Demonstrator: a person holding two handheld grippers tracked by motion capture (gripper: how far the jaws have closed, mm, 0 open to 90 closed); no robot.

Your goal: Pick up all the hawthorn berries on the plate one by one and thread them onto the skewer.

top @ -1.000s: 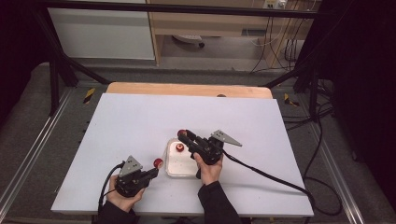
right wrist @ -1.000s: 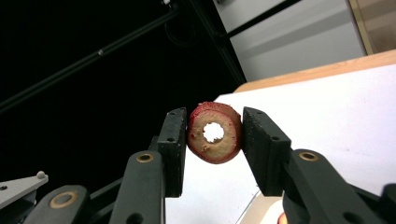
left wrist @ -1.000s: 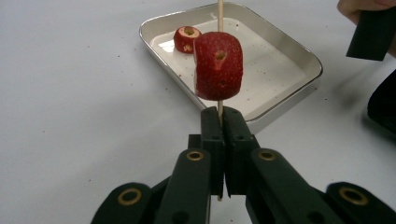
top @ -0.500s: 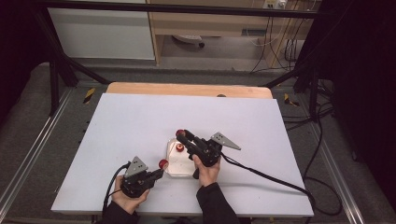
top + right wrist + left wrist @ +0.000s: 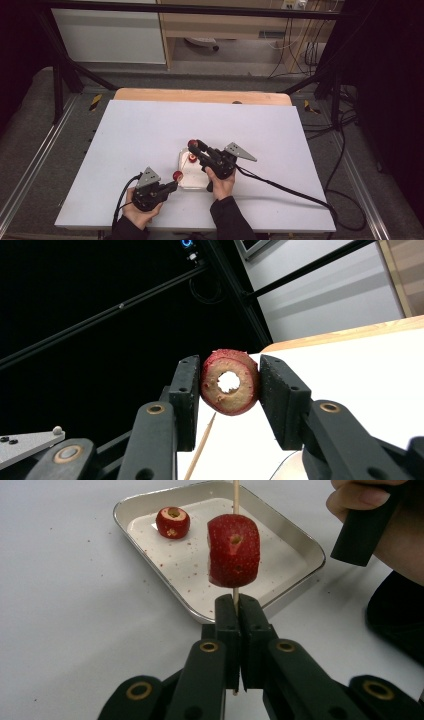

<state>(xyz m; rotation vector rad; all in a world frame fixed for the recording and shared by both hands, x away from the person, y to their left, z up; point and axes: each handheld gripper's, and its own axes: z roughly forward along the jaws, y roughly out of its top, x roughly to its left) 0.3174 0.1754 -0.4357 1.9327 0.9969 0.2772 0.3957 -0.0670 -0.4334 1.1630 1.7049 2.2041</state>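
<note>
Left gripper (image 5: 235,605): jaws together, clamped on a thin wooden skewer (image 5: 235,490) that stands upright between them. One red fruit piece (image 5: 234,550) sits threaded on the skewer just above the jaw tips; skin speckled, a small hole in its cut face.

Right gripper (image 5: 230,390): jaws clamped on a ring-shaped slice (image 5: 230,381), one pad on each side. Slice has a red rim, tan flesh and a round hole through the centre. It is held up off the table, above the tray's far end in the high view.

Tray (image 5: 300,545): shallow metal, rounded corners, on the white table (image 5: 140,130). Inside lies one more red piece (image 5: 172,522), hollow top up, near the far corner; red crumbs scattered over the tray floor and the table beside it.

Left gripper view gives the tray contents and the skewer grip. Right gripper view gives the slice's hole, plus the skewer tip (image 5: 202,445) below the jaws. High view (image 5: 162,189) places the left gripper just beside the tray's near left corner.
</note>
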